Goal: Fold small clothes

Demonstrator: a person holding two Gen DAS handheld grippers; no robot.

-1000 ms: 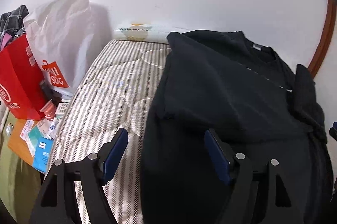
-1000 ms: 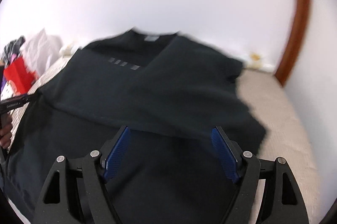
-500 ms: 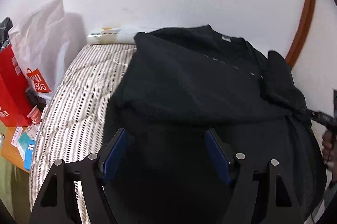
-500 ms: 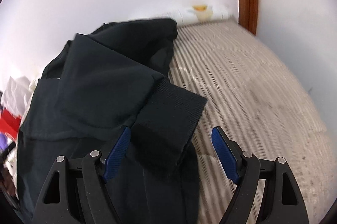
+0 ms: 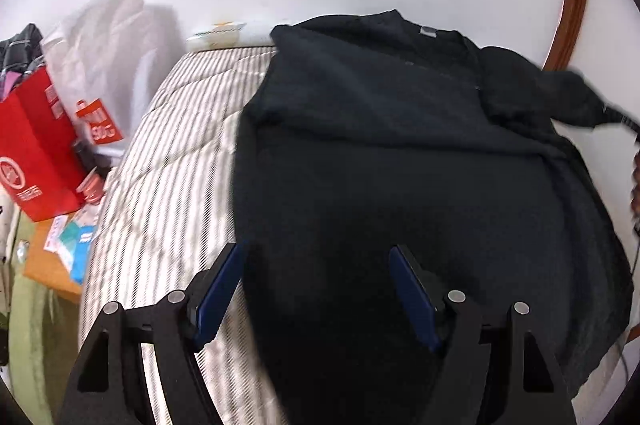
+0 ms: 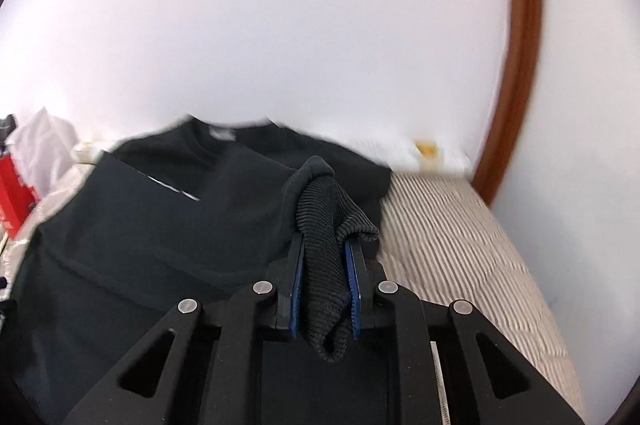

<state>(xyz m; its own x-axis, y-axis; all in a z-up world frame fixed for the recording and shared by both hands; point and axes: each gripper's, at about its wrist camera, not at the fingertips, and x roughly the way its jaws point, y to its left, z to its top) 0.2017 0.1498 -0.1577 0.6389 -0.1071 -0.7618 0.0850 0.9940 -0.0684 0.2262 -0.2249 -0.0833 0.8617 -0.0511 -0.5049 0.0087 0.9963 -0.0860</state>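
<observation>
Both wrist views over one sweatshirt (image 5: pixel 400 165)

Matt black cloth sweatshirt (image 5: pixel 400 153) with ribbed knit cuff (image 6: pixel 326 245); striped quilted fabric mattress (image 5: pixel 172 161)

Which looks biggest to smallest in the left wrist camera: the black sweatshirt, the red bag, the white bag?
1. black sweatshirt, clearly largest.
2. white bag and red bag look about equal; both are partly cut off or overlapped, so no ranking between them.
</observation>
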